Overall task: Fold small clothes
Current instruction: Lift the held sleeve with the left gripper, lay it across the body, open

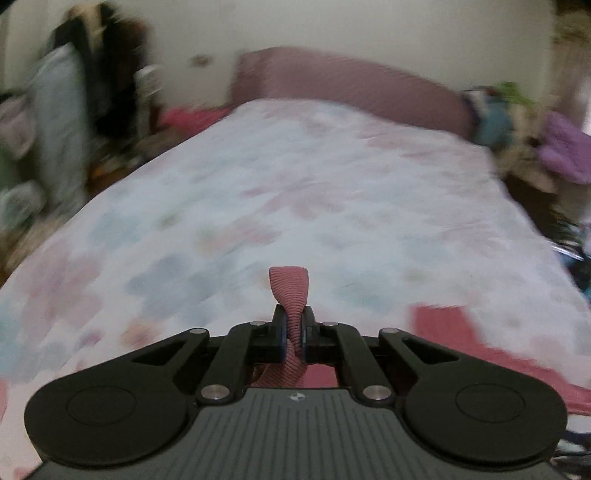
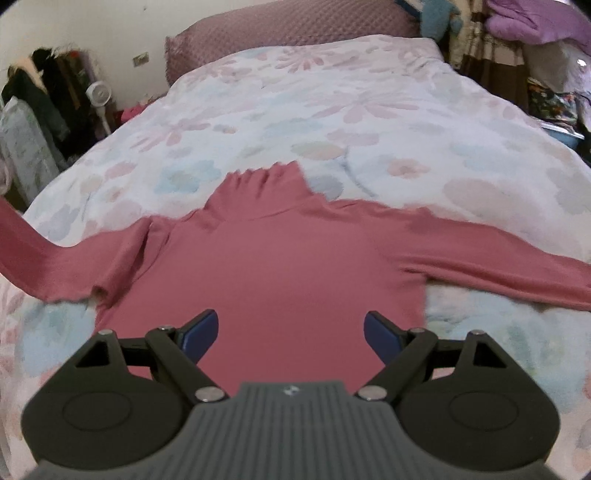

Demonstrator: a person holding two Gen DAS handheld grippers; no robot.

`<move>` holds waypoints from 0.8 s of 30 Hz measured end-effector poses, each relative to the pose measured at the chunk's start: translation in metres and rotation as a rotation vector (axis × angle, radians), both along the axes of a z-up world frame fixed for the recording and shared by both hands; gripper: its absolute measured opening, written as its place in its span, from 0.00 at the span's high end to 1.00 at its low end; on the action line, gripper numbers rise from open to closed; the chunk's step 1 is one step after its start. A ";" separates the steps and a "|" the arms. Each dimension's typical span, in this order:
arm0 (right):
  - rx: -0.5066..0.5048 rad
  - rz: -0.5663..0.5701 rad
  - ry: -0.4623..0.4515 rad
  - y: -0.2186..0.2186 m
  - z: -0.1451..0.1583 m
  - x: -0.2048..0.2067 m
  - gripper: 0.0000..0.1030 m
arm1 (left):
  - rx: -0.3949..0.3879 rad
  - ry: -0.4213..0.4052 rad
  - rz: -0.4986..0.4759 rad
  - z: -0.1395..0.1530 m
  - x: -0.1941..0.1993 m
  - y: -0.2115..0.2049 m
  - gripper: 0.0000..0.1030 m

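A pink long-sleeved turtleneck top [image 2: 280, 258] lies flat on the floral bedspread [image 2: 332, 110], collar pointing away, both sleeves spread out. My right gripper [image 2: 291, 334] is open and empty, hovering over the top's lower body. My left gripper [image 1: 293, 325] is shut on the pink sleeve cuff [image 1: 290, 291], whose ribbed end sticks up between the fingers. In the right wrist view that left sleeve [image 2: 33, 247] rises off the bed toward the left edge. The left wrist view is blurred; more pink fabric [image 1: 450, 332] shows at its lower right.
A mauve headboard [image 2: 295, 29] stands at the far end of the bed. Hanging clothes and a small white fan [image 2: 99, 96] are on the left. Piled purple and teal bedding [image 2: 535, 26] is at the far right.
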State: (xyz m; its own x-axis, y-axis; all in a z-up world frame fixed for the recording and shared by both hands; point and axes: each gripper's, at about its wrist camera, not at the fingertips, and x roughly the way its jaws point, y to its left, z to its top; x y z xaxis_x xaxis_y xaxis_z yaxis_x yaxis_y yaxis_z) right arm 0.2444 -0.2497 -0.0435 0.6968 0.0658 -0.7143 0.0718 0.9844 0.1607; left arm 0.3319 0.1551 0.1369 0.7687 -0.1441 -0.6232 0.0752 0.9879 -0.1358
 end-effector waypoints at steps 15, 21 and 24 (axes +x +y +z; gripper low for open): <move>0.012 -0.093 -0.117 -0.088 0.030 -0.017 0.20 | -0.247 0.044 -0.469 0.019 0.046 -0.248 0.94; 0.025 -0.116 -0.091 -0.114 0.018 -0.011 0.20 | -0.185 0.144 -0.539 -0.033 0.069 -0.311 0.94; 0.032 -0.131 -0.066 -0.123 0.007 -0.006 0.20 | -0.183 0.259 -0.553 -0.078 0.082 -0.328 0.93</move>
